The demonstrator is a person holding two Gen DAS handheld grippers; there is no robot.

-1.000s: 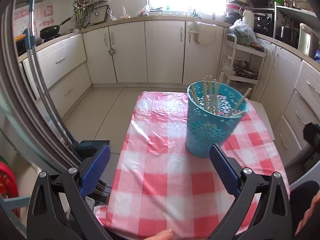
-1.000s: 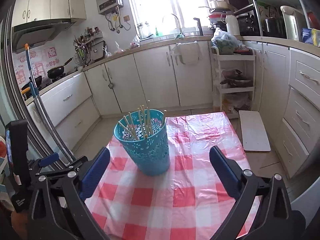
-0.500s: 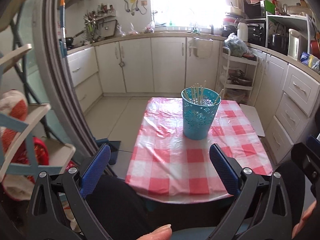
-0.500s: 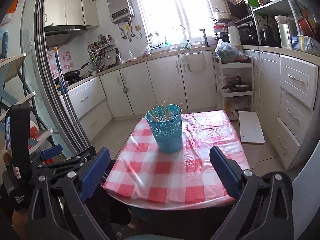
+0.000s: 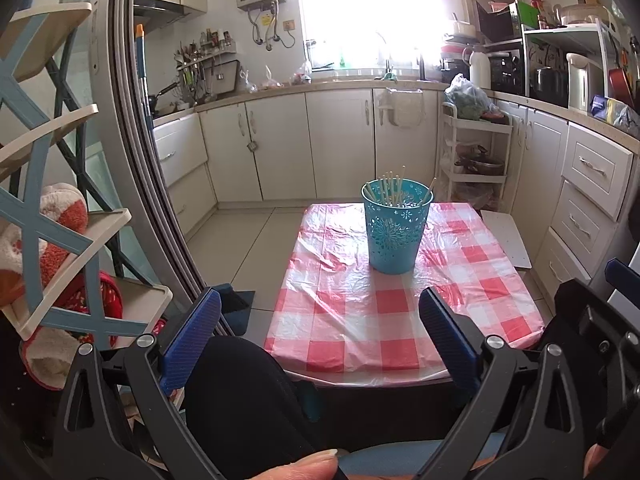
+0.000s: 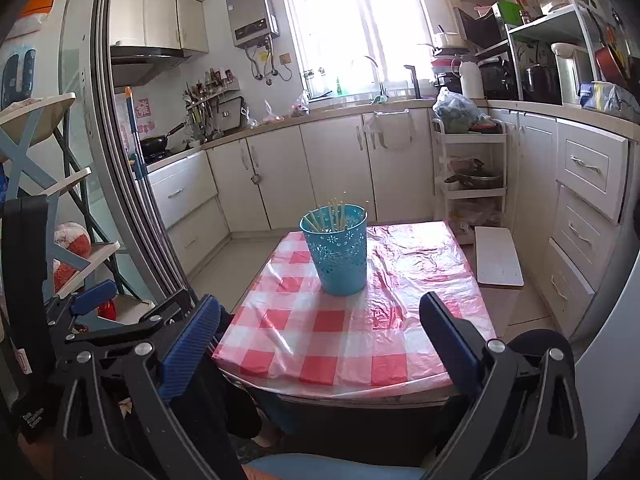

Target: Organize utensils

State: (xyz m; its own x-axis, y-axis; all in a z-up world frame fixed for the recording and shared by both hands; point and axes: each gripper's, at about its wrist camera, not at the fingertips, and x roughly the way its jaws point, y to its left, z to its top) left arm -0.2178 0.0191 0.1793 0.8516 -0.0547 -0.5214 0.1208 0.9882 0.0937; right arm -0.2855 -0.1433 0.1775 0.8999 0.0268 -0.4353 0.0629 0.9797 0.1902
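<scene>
A blue perforated holder (image 5: 396, 228) stands upright on the red-and-white checked table (image 5: 348, 320), with several pale chopsticks (image 5: 390, 190) standing in it. It also shows in the right wrist view (image 6: 337, 254), chopsticks (image 6: 332, 216) inside. My left gripper (image 5: 320, 320) is open and empty, held well back from the table's near edge above the person's lap. My right gripper (image 6: 320, 320) is open and empty, also behind the near edge. The left gripper's body shows in the right wrist view (image 6: 92, 320).
A blue-framed shelf rack (image 5: 48, 184) with soft toys stands at the left beside a sliding door frame (image 5: 132, 152). A white board (image 5: 508, 240) lies on the floor right of the table. Kitchen cabinets (image 5: 340, 144) line the far wall and right side.
Both grippers have pulled back and up from the table; the holder now looks small and far. Both stay open and empty. The holder has not moved.
</scene>
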